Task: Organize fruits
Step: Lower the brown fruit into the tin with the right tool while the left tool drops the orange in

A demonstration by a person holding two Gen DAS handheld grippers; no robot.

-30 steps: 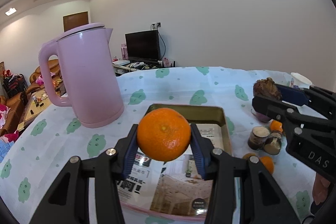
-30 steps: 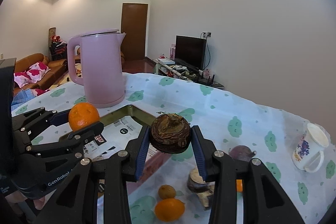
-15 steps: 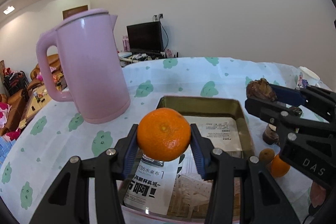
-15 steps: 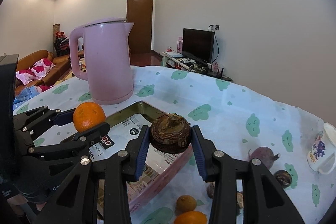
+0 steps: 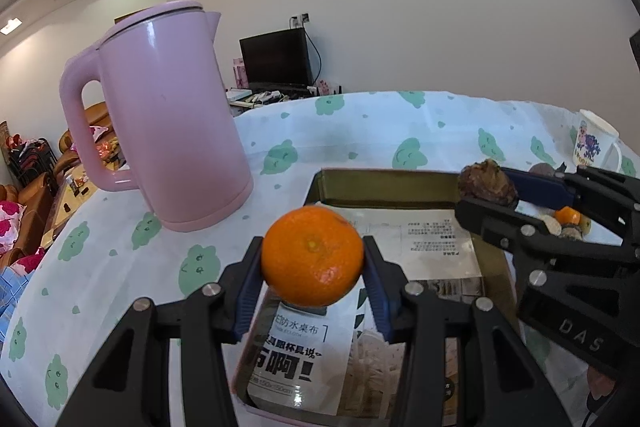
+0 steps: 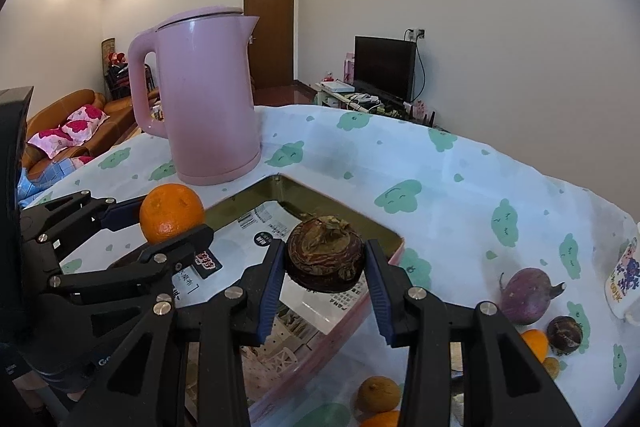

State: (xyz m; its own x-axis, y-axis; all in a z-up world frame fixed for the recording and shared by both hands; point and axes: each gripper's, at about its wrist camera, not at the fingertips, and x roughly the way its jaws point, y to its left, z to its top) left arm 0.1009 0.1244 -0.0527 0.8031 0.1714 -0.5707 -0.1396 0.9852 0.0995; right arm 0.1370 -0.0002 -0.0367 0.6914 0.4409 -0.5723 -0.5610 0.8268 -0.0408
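Fruit is held in both tongs above a rectangular tray point(image 5: 384, 183) on a table point(image 5: 360, 131) covered with a white cloth printed with green shapes. At the left, a pink kettle point(image 5: 160, 123) is seen standing upright on the cloth, just beside the tray's far left corner. The left tongs point(image 5: 312, 279) are clamped on an orange point(image 5: 313, 255), which is carried over the near part of the tray and its printed paper lining. Further right, the right tongs point(image 6: 325, 281) are closed around a dark brown mangosteen point(image 6: 325, 257), held over the tray's right edge. On the cloth to the right of the tray, loose fruit is gathered: a purple fruit point(image 6: 524, 295), a small dark fruit point(image 6: 565, 334) and a small orange point(image 6: 534, 345) close together, with a dull yellow-brown fruit point(image 6: 378, 394) nearer the camera. At the far right, a flower-printed mug point(image 5: 592, 145) is seen near the table edge.
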